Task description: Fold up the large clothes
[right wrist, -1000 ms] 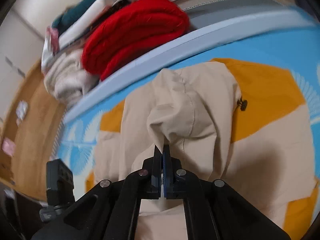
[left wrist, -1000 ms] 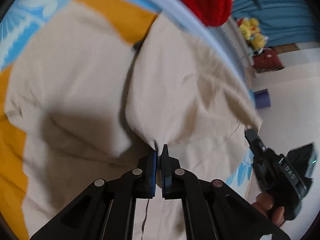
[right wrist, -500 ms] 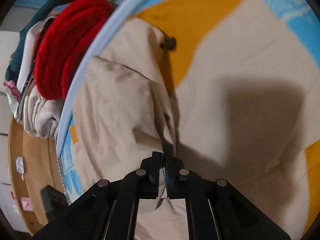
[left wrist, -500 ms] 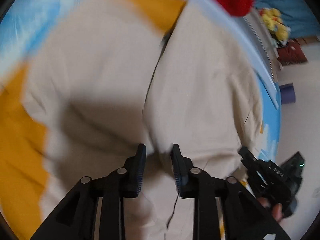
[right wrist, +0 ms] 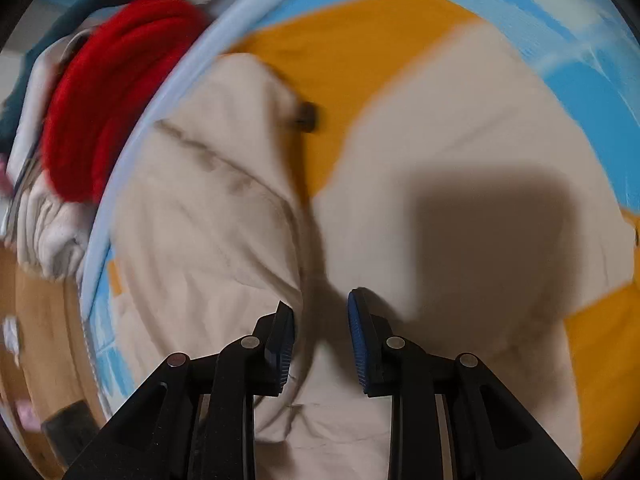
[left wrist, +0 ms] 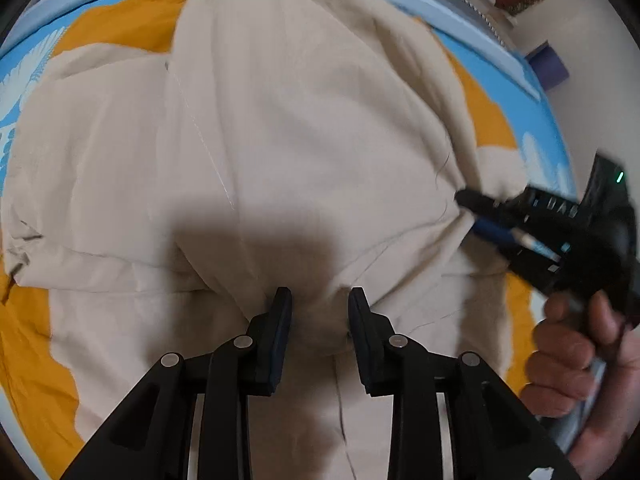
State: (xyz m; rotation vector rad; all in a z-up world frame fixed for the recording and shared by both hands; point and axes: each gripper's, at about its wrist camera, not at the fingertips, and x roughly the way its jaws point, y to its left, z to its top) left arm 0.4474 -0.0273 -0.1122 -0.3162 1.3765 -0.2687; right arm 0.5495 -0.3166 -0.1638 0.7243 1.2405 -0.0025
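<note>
A large beige garment (left wrist: 288,128) lies on a blue and orange patterned bed cover (left wrist: 120,28), with one part folded over the rest. My left gripper (left wrist: 319,308) is open just above the folded edge, holding nothing. My right gripper (right wrist: 320,312) is open over the same garment (right wrist: 224,216), its jaws apart above a fold line. It also shows in the left wrist view (left wrist: 516,224), at the garment's right edge, held by a hand.
A red knitted item (right wrist: 108,92) and a pile of white and teal clothes (right wrist: 48,232) lie beyond the cover's pale blue rim (right wrist: 160,92). A small dark toggle (right wrist: 307,117) sits by the garment's edge. A wooden floor (right wrist: 44,320) shows at left.
Both grippers were shut on the beige garment a second ago and have opened, letting it go. The lifted part now lies folded down on the rest. Both views have swung.
</note>
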